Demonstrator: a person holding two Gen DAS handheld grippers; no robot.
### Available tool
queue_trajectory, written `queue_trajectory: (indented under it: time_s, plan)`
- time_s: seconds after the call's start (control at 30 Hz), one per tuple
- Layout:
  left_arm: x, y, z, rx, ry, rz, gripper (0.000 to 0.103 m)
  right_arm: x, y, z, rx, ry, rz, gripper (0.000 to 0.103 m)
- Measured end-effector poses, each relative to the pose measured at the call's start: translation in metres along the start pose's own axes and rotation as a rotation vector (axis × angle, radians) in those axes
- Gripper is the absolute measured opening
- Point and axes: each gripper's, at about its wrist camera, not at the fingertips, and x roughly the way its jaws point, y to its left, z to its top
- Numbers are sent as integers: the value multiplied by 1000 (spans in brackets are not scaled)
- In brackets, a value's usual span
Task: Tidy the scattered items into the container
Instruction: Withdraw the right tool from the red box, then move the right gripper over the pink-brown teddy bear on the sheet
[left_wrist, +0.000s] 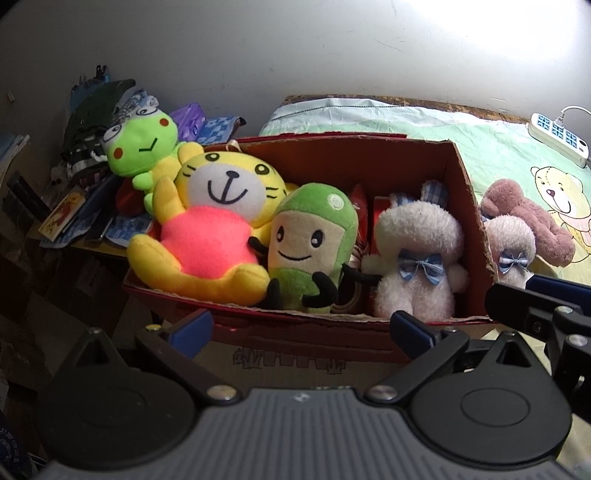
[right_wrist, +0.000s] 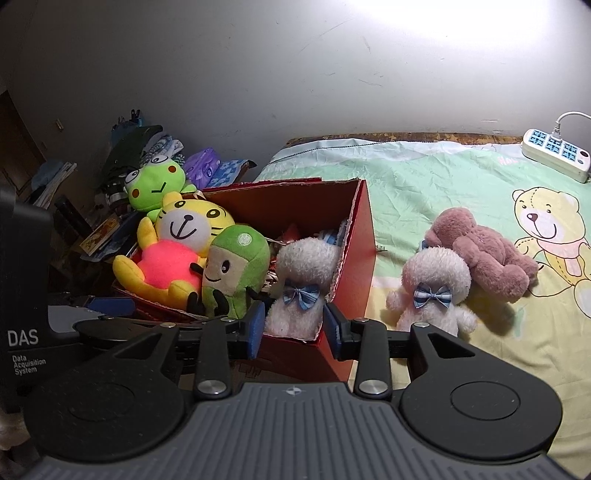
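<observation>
A red cardboard box (left_wrist: 469, 206) (right_wrist: 354, 258) on the bed holds a yellow tiger plush (left_wrist: 207, 236) (right_wrist: 173, 254), a green plush (left_wrist: 314, 243) (right_wrist: 236, 269) and a white bunny with a blue bow (left_wrist: 417, 254) (right_wrist: 303, 280). A second white bunny (right_wrist: 432, 291) (left_wrist: 509, 243) and a pink-brown bear (right_wrist: 484, 251) (left_wrist: 528, 218) lie on the sheet right of the box. My left gripper (left_wrist: 301, 328) is open and empty before the box's front wall. My right gripper (right_wrist: 295, 328) is open and empty at the box's front right corner.
A green frog plush (left_wrist: 144, 144) (right_wrist: 155, 184) sits behind the box's left end on a cluttered pile of clothes and books. A white power strip (right_wrist: 554, 155) (left_wrist: 557, 136) lies at the bed's far right. The wall is close behind.
</observation>
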Motion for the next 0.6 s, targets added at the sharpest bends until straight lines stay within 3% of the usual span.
queue_trajectory:
  time_s: [0.3,0.6]
  plan:
    - [10,1,-16,8,56,-19,102,5,6,-11,-2,38,4,38]
    - [25,-21,-38,79,123,-69,102,9,-7,-24,18,84,-42,37]
